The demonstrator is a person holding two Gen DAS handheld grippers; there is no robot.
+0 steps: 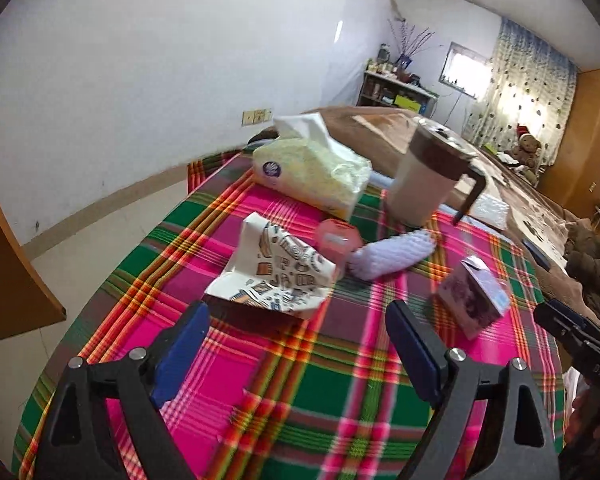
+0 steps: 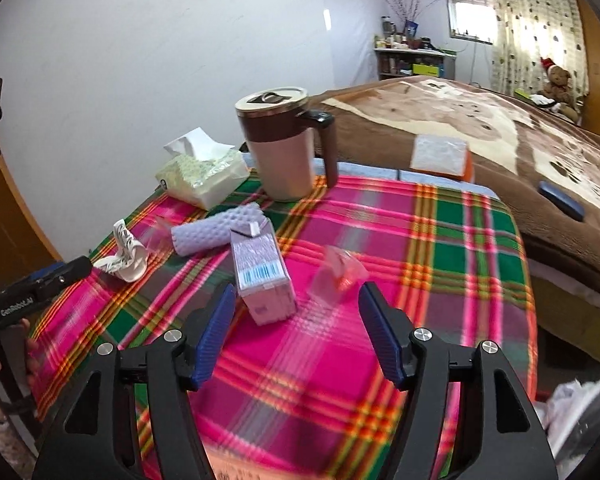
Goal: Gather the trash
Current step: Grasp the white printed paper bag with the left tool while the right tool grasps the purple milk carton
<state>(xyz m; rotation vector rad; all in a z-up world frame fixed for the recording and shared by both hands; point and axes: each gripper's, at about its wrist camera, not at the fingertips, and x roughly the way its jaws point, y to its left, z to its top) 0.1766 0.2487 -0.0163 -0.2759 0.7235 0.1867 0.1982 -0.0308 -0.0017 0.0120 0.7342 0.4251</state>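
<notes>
Left wrist view: left gripper gapes wide and empty before the wrapper. Right gripper, also wide and empty, faces the carton and plastic scrap. A careless reach could topple the mug behind.

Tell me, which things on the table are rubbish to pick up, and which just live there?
Probably rubbish: crumpled printed paper, small purple carton, clear plastic wrapper.

Probably staying: tissue pack, lidded mug, lilac bumpy roll, plaid tablecloth.
</notes>
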